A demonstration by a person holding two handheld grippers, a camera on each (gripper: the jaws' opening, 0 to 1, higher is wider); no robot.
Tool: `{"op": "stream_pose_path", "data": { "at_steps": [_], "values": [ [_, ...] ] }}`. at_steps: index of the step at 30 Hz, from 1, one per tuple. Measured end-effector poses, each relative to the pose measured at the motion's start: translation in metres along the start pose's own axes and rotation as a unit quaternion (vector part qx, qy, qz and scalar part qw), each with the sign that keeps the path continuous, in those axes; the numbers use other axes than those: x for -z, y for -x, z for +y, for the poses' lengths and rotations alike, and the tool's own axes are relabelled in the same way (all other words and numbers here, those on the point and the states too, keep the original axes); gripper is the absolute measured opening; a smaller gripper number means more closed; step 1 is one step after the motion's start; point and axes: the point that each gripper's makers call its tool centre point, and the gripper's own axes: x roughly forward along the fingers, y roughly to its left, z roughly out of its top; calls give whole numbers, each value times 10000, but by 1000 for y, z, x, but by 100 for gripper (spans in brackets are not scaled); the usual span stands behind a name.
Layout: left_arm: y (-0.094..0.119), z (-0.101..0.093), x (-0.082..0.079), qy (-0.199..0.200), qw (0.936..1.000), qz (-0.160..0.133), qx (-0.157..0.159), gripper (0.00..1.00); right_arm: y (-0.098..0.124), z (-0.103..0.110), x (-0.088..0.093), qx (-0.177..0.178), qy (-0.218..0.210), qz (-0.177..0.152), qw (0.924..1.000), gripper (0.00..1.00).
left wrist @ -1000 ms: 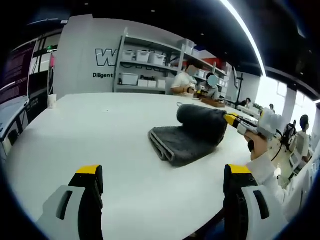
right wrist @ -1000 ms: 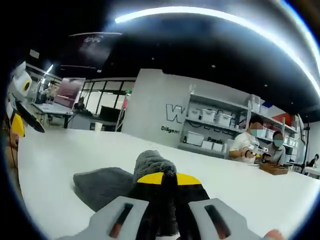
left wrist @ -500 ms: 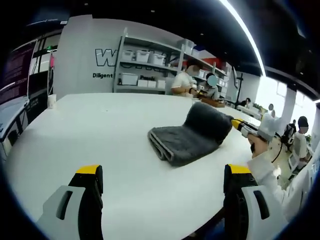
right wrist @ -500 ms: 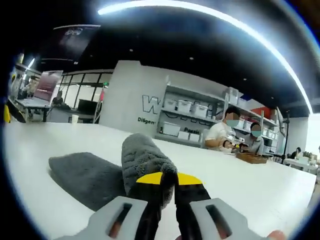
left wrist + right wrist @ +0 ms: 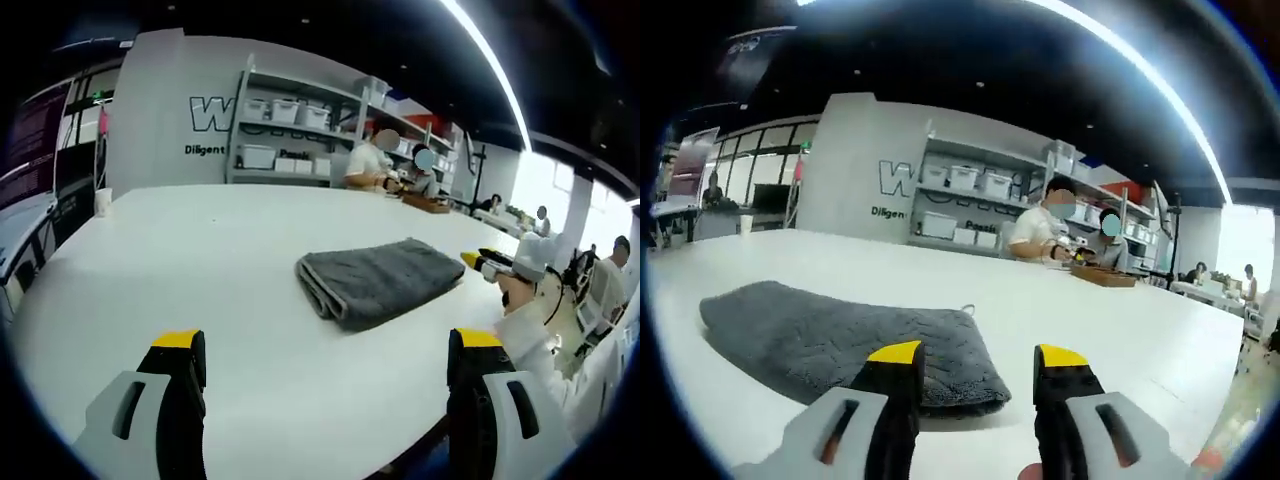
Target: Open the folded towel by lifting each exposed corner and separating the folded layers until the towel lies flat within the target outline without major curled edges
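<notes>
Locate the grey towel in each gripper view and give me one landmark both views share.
Left gripper view: the grey towel lies right of centre on the white table, beyond the open jaws.
Right gripper view: the grey towel lies lower left, its near edge just ahead of the open jaws.
Shared landmark: the shelving with storage boxes against the grey wall.

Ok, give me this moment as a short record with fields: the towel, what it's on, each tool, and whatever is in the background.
towel: grey towel, lying low on the table, layers showing at its left edge in the left gripper view
surface: white table
left tool: left tool, open, short of the towel, holding nothing
right tool: right tool, open, at the towel's near edge, holding nothing
background: shelving with bins; seated people at the table's far end
</notes>
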Motion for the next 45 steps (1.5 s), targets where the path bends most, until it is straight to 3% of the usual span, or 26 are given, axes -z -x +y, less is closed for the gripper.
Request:
{"op": "stream_pose_path", "data": {
  "at_steps": [3,9,16,24,31,36,40,41,42,45],
  "values": [
    [-2,-3,0,-30,10000,32,37,100,1,18,-6,-379,-122,75,9992,58],
    [-2,-2,1,-28,10000,42,25,100,11,48,-16,-920,33,440,9948,80],
    [-1,0,2,-9,10000,41,-10,100,23,58,-17,-1221,-47,879,9886,100],
    [-5,-3,3,-31,10000,79,46,100,33,62,-19,-1423,-59,1001,9847,99],
    [-4,-3,3,-21,10000,71,25,100,32,87,-26,-1827,450,859,9784,99],
    [-3,-2,3,-14,10000,60,9,100,31,121,-26,-2268,1254,811,9624,99],
    [-4,-3,4,-17,10000,71,25,100,32,157,-24,-2724,1804,688,9426,99],
    [-4,-3,4,-18,10000,74,29,100,34,173,-19,-2921,2045,719,9315,99],
    [-4,-3,4,-20,10000,75,31,100,34,176,-19,-2955,2099,712,9293,99],
    [-4,-2,3,-20,10000,83,40,100,35,206,-11,-3244,2547,654,9086,99]
  ]
}}
